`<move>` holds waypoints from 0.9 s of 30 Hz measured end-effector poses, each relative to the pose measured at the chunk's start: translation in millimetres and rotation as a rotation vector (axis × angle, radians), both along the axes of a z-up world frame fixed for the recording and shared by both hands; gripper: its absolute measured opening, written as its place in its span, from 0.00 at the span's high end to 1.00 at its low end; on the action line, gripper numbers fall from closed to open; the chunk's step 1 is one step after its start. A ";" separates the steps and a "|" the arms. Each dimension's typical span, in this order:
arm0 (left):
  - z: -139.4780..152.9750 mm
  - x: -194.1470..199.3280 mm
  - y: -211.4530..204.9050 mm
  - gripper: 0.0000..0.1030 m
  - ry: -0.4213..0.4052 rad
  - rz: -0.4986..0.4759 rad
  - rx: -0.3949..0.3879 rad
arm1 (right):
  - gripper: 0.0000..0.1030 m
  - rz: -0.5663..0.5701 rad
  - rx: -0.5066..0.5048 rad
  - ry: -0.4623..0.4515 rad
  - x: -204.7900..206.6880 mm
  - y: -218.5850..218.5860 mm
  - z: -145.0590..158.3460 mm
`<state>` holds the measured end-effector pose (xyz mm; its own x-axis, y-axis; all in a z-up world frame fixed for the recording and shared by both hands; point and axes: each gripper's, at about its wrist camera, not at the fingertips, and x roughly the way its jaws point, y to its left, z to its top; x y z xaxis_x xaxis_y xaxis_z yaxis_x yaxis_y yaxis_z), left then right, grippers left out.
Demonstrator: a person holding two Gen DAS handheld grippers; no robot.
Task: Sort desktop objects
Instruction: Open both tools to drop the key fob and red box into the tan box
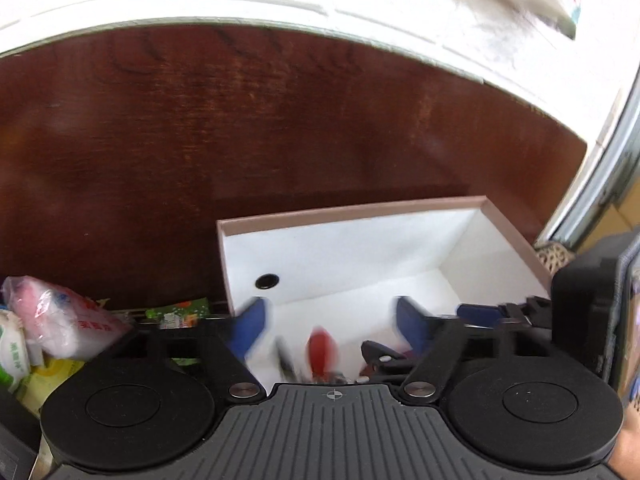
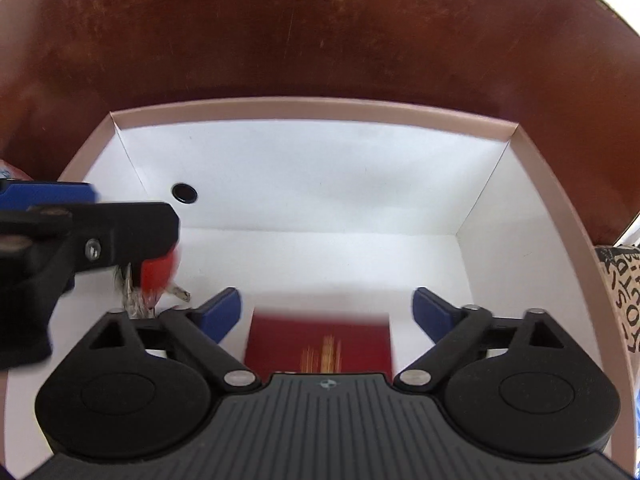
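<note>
An open box [image 1: 352, 210] [image 2: 312, 108] with a pink rim and white inside stands on the dark wooden desk. My left gripper [image 1: 330, 320] is open over its left part; below it a blurred red key fob with keys [image 1: 322, 350] [image 2: 158, 274] is in the box. In the right wrist view the left gripper [image 2: 120, 232] enters from the left above the keys. My right gripper [image 2: 326, 312] is open over a dark red booklet with gold print [image 2: 320, 348] lying on the box floor. The right gripper's body shows in the left wrist view [image 1: 520, 316].
Packets of tissues and snacks [image 1: 60, 320] are piled left of the box. A patterned paper item [image 2: 624, 300] lies right of the box. A white wall edge [image 1: 280, 4] borders the far side of the desk [image 1: 240, 120]. A black hole [image 2: 184, 193] marks the box wall.
</note>
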<state>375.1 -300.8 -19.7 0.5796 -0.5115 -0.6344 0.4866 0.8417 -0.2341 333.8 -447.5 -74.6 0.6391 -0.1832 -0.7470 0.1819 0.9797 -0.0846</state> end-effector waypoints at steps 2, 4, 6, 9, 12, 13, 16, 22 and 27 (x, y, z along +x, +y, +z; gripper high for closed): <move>5.3 -3.9 3.3 0.08 0.006 -0.003 -0.022 | 0.04 0.003 -0.013 -0.015 -6.8 1.4 7.5; 11.2 -8.8 6.1 0.03 0.016 -0.016 -0.031 | 0.02 0.005 -0.014 -0.020 -15.6 3.3 15.5; 16.6 -16.7 7.4 0.00 0.018 -0.020 -0.011 | 0.01 0.010 -0.001 -0.023 -25.0 3.5 23.5; 24.0 -34.4 10.0 0.00 0.009 -0.024 0.015 | 0.00 -0.010 0.017 -0.035 -43.5 8.3 37.6; 30.8 -52.4 18.7 0.00 0.034 -0.012 0.014 | 0.00 0.005 0.012 -0.053 -60.4 17.5 47.8; 33.4 -59.9 22.8 0.00 0.043 -0.005 0.013 | 0.00 0.004 0.013 -0.053 -65.6 19.2 50.6; 36.2 -85.8 37.0 0.00 0.045 0.026 0.003 | 0.00 -0.013 0.004 -0.059 -86.0 31.7 55.0; 32.8 -144.1 78.2 0.00 0.023 0.065 -0.059 | 0.00 0.043 -0.043 -0.139 -141.3 69.7 66.7; 29.5 -193.1 121.3 0.00 -0.034 0.089 -0.066 | 0.00 0.102 -0.070 -0.217 -190.0 114.2 69.9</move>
